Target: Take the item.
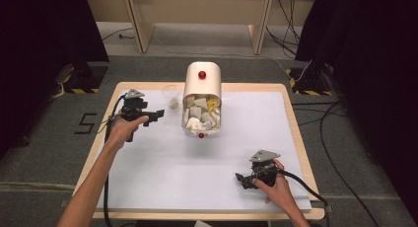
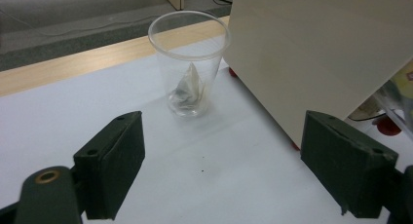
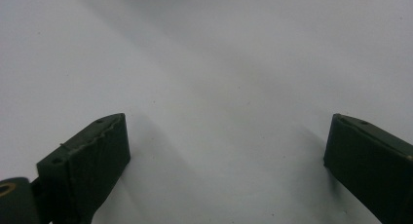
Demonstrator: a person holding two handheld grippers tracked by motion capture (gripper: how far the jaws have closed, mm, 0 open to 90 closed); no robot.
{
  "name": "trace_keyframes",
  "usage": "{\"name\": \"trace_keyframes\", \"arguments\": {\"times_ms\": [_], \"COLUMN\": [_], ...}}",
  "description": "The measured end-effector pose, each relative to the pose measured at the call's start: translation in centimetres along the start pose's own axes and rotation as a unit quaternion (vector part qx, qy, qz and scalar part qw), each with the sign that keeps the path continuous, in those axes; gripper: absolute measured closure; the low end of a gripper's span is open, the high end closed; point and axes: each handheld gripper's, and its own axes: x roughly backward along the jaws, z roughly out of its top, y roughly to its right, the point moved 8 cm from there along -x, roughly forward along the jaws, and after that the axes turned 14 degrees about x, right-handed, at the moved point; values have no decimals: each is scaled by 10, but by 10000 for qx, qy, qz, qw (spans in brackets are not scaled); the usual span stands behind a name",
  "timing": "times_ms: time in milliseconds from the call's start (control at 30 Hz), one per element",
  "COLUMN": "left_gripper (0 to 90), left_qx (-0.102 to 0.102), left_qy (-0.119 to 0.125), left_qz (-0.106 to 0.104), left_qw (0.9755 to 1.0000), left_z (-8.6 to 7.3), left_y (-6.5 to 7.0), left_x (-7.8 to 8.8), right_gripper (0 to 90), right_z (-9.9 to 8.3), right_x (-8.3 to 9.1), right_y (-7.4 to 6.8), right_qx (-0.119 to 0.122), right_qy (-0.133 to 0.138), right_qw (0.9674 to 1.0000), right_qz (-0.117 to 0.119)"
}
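High view: a cream, round-topped box with a red knob stands at the far middle of the white-covered table, its clear front showing white and yellow packets. Just beside the box, on the person's left of it, stands a clear plastic cup holding a small pale sachet. Further left of the box, the left gripper is held in the left hand, pointing toward the box and cup. The right gripper, in the right hand, sits well apart from the box, at the near right of the table. In the left gripper view the jaws stand wide apart with nothing between them, the cup ahead and the box beside it. In the right gripper view the jaws are likewise wide, over bare white surface.
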Motion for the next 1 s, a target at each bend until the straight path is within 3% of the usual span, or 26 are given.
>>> {"name": "trace_keyframes", "arguments": {"times_ms": [533,1000], "left_gripper": [158,157], "left_qx": [30,-111], "left_qy": [53,65], "left_qz": [-80,-96], "left_qw": [9999,9999], "left_z": [-25,-42], "left_y": [-3,7], "left_x": [14,17], "right_gripper": [32,32], "right_z": [0,0], "right_x": [0,0], "right_y": [0,0], "right_qx": [4,5], "right_qy": [0,1], "right_qw": [10000,10000], "right_qz": [-3,-2]}}
